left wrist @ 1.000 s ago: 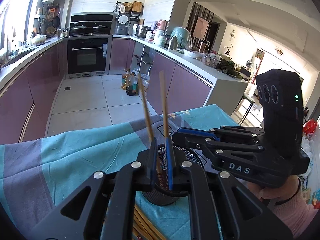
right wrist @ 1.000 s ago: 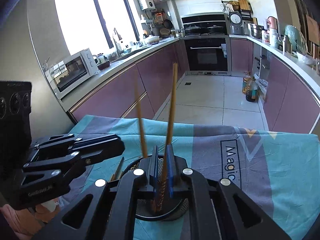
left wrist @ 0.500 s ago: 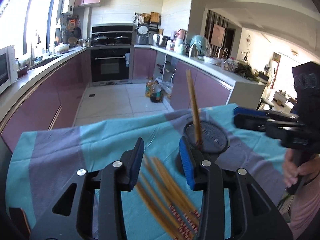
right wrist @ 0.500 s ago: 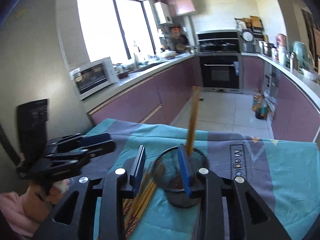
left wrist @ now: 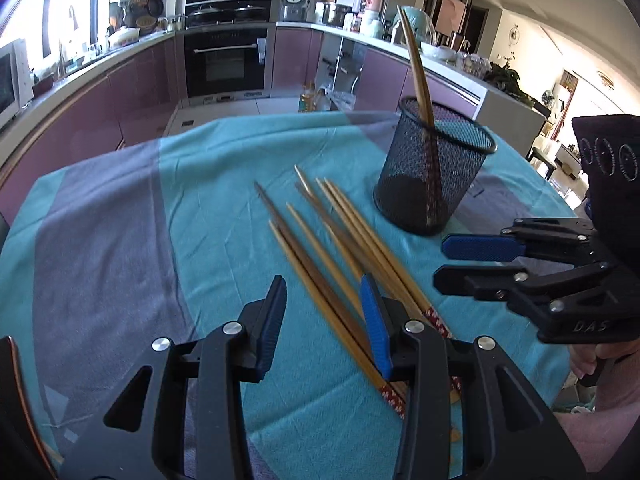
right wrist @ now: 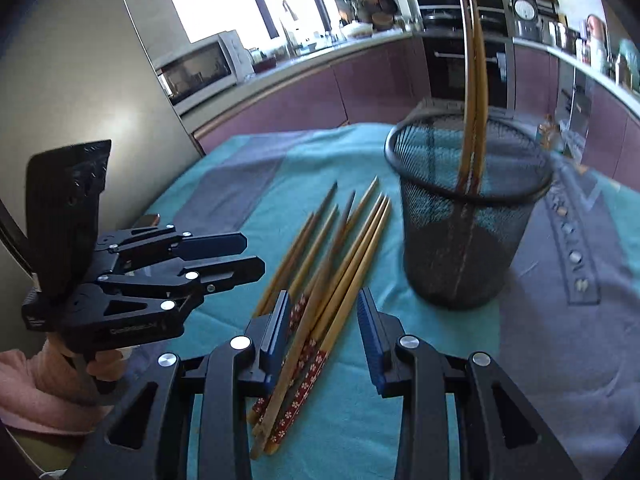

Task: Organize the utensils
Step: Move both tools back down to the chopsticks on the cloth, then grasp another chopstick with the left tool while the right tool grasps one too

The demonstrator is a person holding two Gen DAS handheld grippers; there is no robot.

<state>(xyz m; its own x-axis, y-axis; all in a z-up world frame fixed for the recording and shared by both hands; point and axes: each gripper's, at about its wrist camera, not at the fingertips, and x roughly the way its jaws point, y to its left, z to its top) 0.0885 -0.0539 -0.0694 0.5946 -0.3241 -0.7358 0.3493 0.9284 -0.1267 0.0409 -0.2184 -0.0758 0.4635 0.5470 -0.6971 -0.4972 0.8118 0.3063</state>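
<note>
A black mesh cup (left wrist: 432, 176) (right wrist: 468, 240) stands on the teal and grey cloth with two wooden chopsticks (left wrist: 418, 68) (right wrist: 476, 80) upright in it. Several more chopsticks (left wrist: 340, 240) (right wrist: 336, 256) lie in a loose pile on the cloth, left of the cup. My left gripper (left wrist: 323, 292) (right wrist: 250, 255) hovers open over the near end of the pile. My right gripper (right wrist: 324, 308) (left wrist: 438, 262) is open too, and the patterned chopstick ends show between its fingers without touching the pads. Neither gripper holds anything.
The cloth-covered table (left wrist: 120, 208) ends near purple kitchen cabinets (left wrist: 132, 92) and a tiled floor beyond. A hand in a pink sleeve (right wrist: 36, 392) holds the left gripper. A microwave (right wrist: 200, 68) sits on the counter at the back left.
Both grippers were shut on a chopstick over the cup a second ago. They let go, leaving the chopsticks in the cup, opened, and drew back and down over the pile.
</note>
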